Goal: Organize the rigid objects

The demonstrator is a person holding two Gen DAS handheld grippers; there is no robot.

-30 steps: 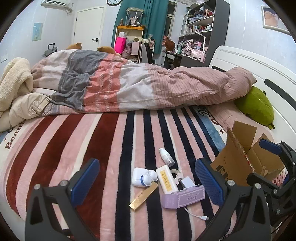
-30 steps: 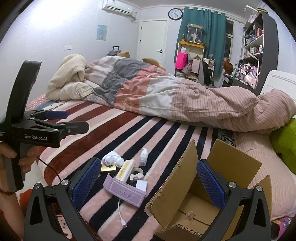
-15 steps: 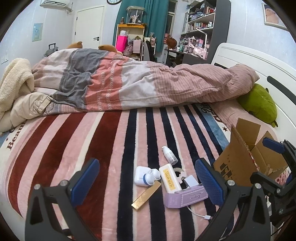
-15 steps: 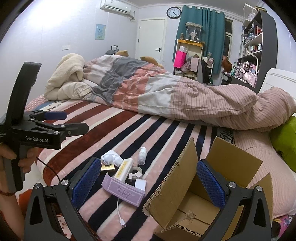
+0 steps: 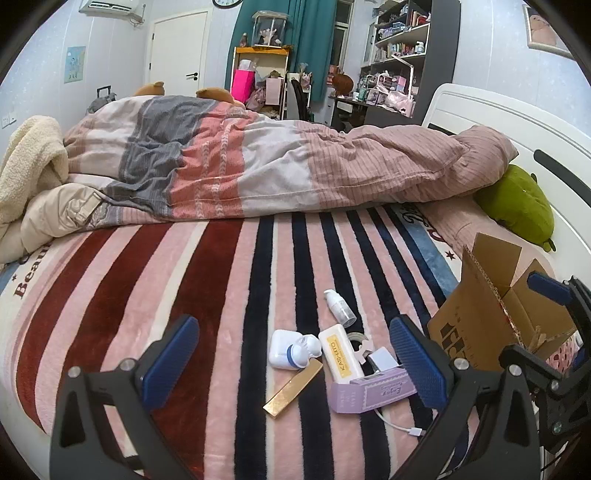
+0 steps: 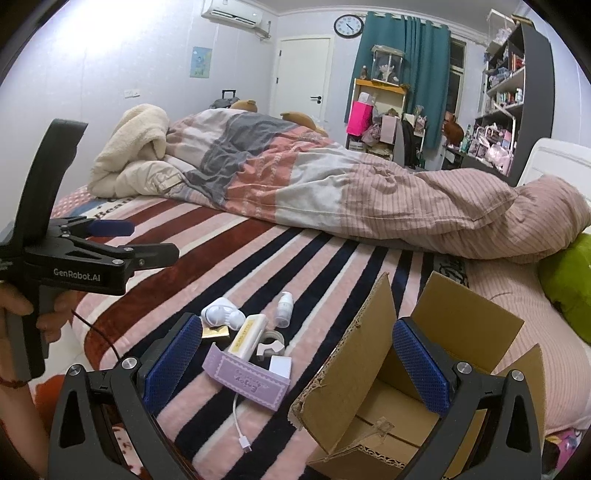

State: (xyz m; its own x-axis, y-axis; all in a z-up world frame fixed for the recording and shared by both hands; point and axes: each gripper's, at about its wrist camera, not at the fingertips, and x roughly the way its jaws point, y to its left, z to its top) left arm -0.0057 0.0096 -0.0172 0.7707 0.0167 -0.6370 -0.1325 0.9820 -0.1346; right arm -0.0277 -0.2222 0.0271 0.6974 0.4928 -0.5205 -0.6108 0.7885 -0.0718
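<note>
Bedroom interior: striped blanket (image 5: 229, 295) covering the bed; rumpled duvet (image 6: 332, 192) across it; white door (image 6: 303, 74), teal curtain (image 6: 402, 62), wall clock (image 6: 348, 26), air conditioner (image 6: 232, 9), dark bookshelf (image 5: 406, 55), white headboard (image 5: 491, 122).

The striped bed (image 5: 229, 302) is being viewed from low at its near edge by both wrist cameras, facing the bookshelf wall — the left view from further left. The small-item cluster (image 5: 332, 354) (image 6: 251, 339) and cardboard box (image 5: 491, 314) (image 6: 406, 387) are being shared — the box nearer in the right view.

Box (image 5: 476, 325) right of bottle (image 5: 339, 303)
</note>
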